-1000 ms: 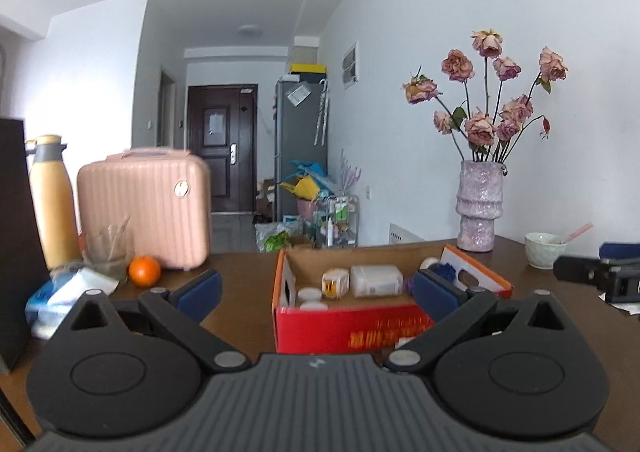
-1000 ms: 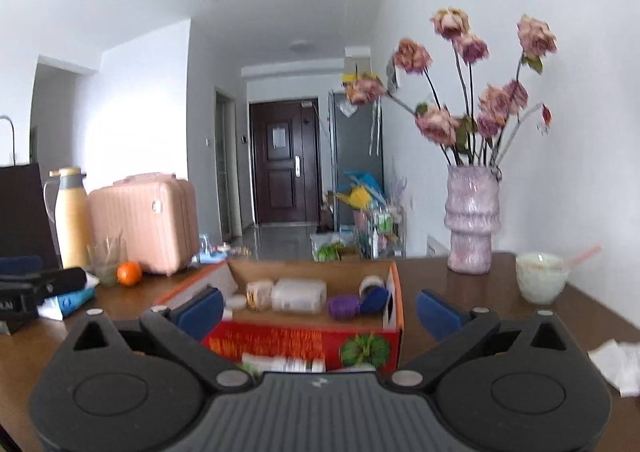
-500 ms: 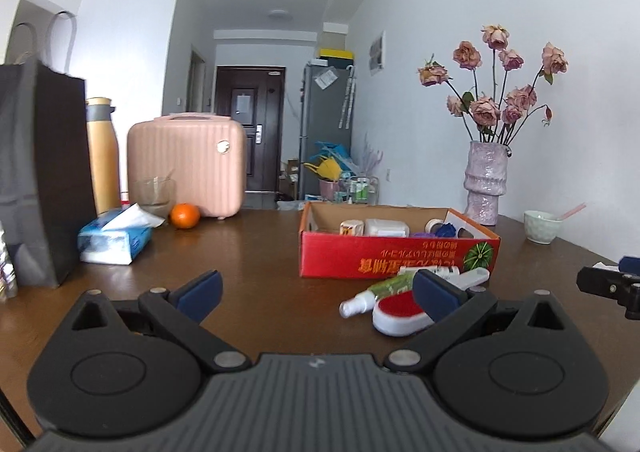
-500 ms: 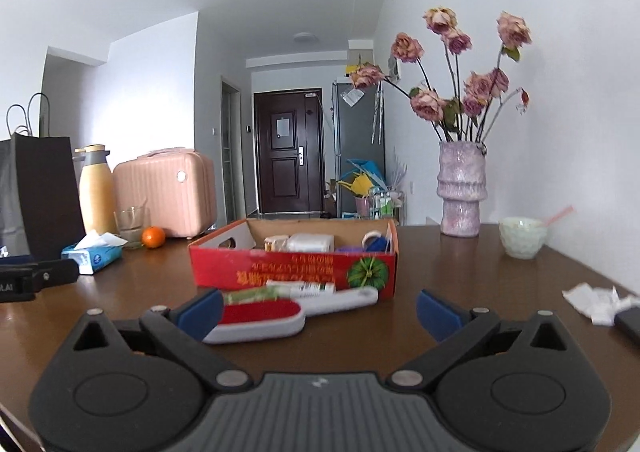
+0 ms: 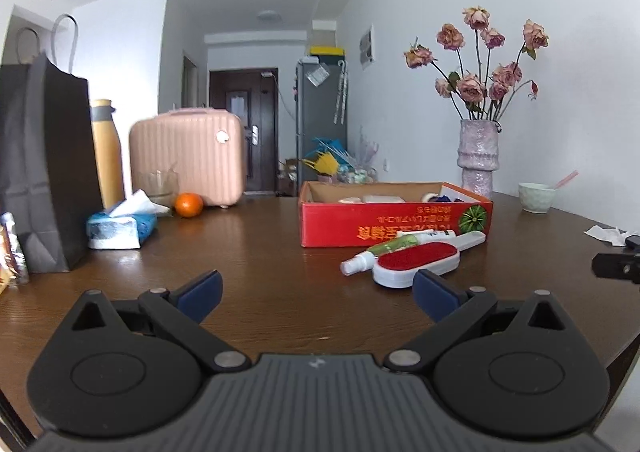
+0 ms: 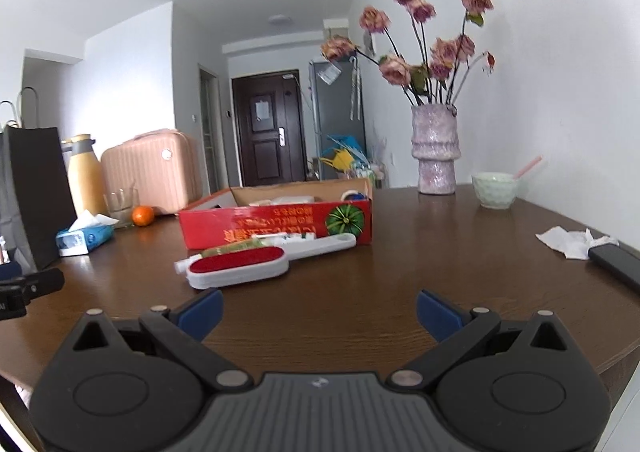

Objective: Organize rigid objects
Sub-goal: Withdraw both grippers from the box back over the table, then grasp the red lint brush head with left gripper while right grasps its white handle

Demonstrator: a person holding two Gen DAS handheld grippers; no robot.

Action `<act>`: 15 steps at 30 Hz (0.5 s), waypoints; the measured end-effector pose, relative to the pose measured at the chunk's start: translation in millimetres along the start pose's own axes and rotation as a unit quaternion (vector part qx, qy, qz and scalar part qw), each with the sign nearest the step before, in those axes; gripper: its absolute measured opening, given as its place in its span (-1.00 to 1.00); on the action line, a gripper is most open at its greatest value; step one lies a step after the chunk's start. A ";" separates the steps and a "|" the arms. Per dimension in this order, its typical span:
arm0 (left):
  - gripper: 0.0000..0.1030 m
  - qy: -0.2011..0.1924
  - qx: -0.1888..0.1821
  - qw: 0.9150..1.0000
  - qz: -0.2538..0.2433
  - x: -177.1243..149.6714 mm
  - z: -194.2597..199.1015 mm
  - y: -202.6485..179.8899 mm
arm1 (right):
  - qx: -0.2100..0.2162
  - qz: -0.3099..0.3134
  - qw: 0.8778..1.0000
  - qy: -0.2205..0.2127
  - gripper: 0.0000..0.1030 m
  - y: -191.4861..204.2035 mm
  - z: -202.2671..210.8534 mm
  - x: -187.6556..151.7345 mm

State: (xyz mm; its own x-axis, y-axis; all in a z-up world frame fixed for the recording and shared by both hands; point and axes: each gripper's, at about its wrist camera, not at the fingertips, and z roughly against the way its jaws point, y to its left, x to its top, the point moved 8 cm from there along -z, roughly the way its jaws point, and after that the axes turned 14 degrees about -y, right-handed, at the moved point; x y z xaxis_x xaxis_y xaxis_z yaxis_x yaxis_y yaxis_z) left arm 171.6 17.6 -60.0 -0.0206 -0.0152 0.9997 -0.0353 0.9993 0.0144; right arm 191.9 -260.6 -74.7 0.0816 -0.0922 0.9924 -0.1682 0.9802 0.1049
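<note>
The red box [image 5: 396, 217] wall hides most of its contents, and the phone [image 6: 616, 266], perhaps, is cut off by the frame edge.

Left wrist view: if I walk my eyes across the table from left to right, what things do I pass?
Black paper bag → tissue pack → orange → red box → white and red lint brush → pale green bowl → crumpled tissue.

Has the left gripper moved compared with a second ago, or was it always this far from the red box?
Yes. The left gripper has pulled back from the red box, which filled its view before and now sits farther off across the table.
</note>
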 end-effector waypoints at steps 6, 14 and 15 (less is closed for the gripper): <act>1.00 0.032 -0.003 0.999 0.012 -6.4 -35.2 -9.2 | 0.001 0.016 1.000 0.017 0.98 -8.8 -29.1 1.6; 1.00 0.121 -0.038 0.989 0.080 -16.1 -109.7 -26.8 | 0.000 0.004 0.997 0.083 0.62 -41.7 -116.0 17.2; 0.99 0.134 -0.041 0.986 0.091 -18.0 -119.3 -27.9 | 0.009 -0.001 0.996 0.094 0.59 -45.0 -130.3 19.1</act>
State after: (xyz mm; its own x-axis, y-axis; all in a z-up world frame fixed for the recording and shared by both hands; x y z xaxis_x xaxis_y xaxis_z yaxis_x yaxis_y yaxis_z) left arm 292.2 -5.8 -75.8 0.2466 0.1629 0.9553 0.0256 0.9843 -0.1745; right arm 329.1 -283.7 -68.9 0.2633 -0.0581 0.9630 -0.1850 0.9766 0.1095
